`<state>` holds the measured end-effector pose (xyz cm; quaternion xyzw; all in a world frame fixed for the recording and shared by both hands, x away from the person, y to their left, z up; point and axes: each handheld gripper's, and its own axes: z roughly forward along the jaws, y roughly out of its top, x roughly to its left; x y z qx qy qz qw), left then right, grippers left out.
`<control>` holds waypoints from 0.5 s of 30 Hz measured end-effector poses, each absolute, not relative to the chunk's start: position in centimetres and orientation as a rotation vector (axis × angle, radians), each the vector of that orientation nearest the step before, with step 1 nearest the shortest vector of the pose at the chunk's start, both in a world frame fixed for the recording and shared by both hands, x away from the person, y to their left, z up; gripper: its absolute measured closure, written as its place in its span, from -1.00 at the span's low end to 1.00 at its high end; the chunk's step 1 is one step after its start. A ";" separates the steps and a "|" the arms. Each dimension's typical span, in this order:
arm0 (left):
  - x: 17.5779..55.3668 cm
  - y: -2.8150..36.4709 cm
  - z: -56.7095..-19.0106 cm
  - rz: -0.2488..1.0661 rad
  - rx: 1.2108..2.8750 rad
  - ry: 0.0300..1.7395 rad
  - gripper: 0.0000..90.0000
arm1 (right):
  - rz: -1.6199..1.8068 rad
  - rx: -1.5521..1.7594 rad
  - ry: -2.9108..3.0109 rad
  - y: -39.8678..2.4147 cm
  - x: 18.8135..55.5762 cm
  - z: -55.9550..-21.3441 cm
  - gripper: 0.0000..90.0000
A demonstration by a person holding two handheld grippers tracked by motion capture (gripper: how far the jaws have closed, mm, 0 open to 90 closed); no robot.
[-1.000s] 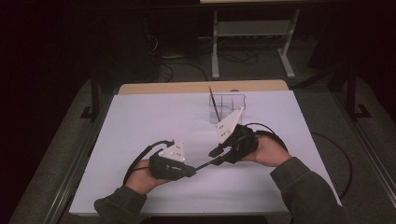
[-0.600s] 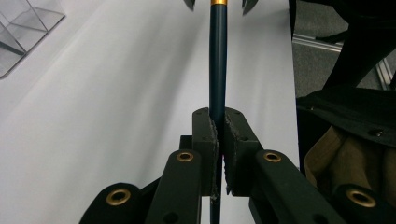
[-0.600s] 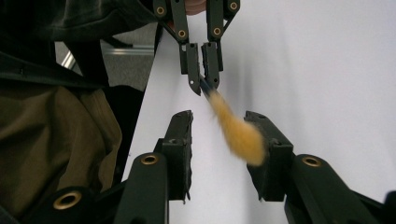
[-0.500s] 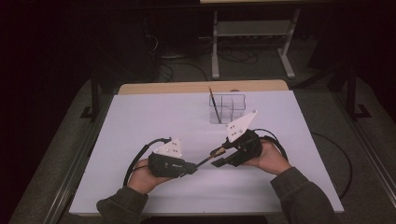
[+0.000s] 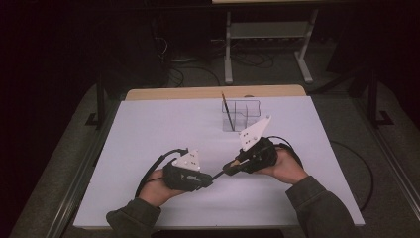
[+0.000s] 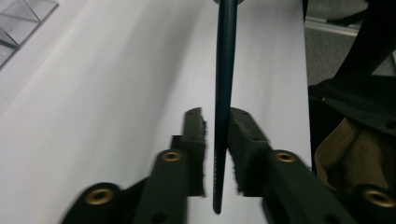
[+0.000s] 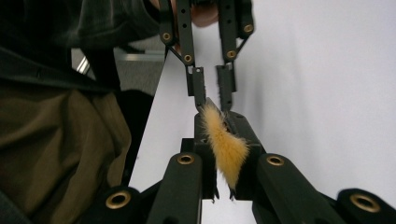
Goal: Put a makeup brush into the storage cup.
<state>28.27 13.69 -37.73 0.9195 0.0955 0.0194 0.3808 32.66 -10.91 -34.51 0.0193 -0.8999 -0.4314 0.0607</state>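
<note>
The right gripper [image 7: 219,154] pinches the yellow-orange bristle tuft of a thin dark-handled paintbrush [image 6: 223,93]. The left gripper's [image 6: 217,140] fingers have just been spreading around the handle, apparently barely touching it, above the white tabletop [image 5: 148,134].

No text, label, brand, number or sign can be read in these pictures. The left gripper [image 5: 213,179] carries a small pale mark on the side of its black body (perhaps a logo), but it is too small and too blurred for reading in the high view.
</note>
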 end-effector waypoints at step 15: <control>28.3 13.2 -37.6 0.051 2.362 0.232 0.85 | -1.076 0.146 -2.853 -9.0 32.6 -31.7 0.85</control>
